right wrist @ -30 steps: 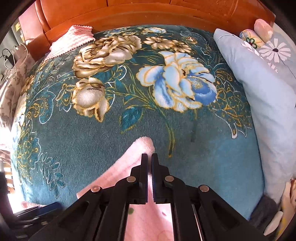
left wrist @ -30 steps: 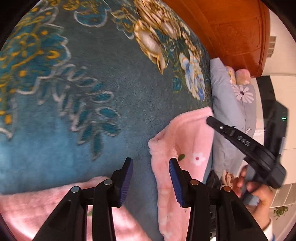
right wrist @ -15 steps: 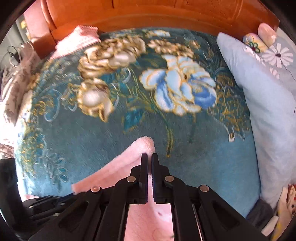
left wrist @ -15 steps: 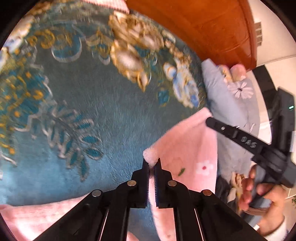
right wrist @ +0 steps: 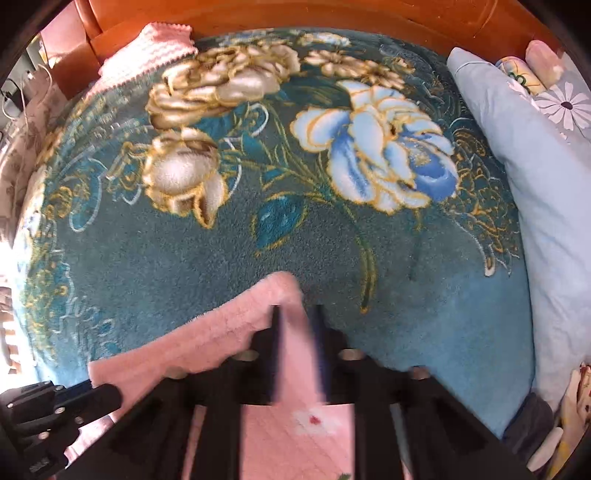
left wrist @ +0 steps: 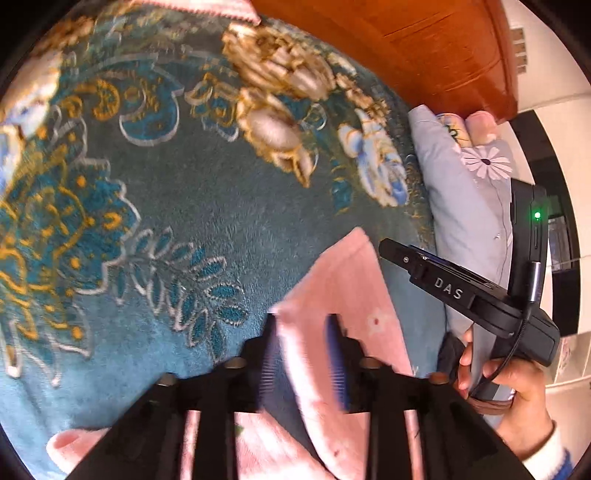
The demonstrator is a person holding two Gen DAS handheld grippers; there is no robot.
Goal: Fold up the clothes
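Pink fleece garment (left wrist: 354,280) lies on the bed's teal floral blanket (left wrist: 192,206), near the edge by the pale blue pillow (left wrist: 465,206); small flower print on it. Left hand-held gripper (left wrist: 303,354): jaws spread apart, just been opening, a fold edge of the pink fabric sits between them but the pads are not pressing it. Right hand-held gripper (right wrist: 297,354): jaws also parted, just been opening, pink fabric (right wrist: 207,332) directly below and between, loose, not pinched. Both sets of fingers are motion-blurred. In the left wrist view the right hand-held gripper shows from the side, over the garment's far edge, with a hand (left wrist: 517,384) round its grip, white cuff. Wooden headboard (right wrist: 295,14) at the top, a pink-and-white knit cloth (right wrist: 147,55) against it.
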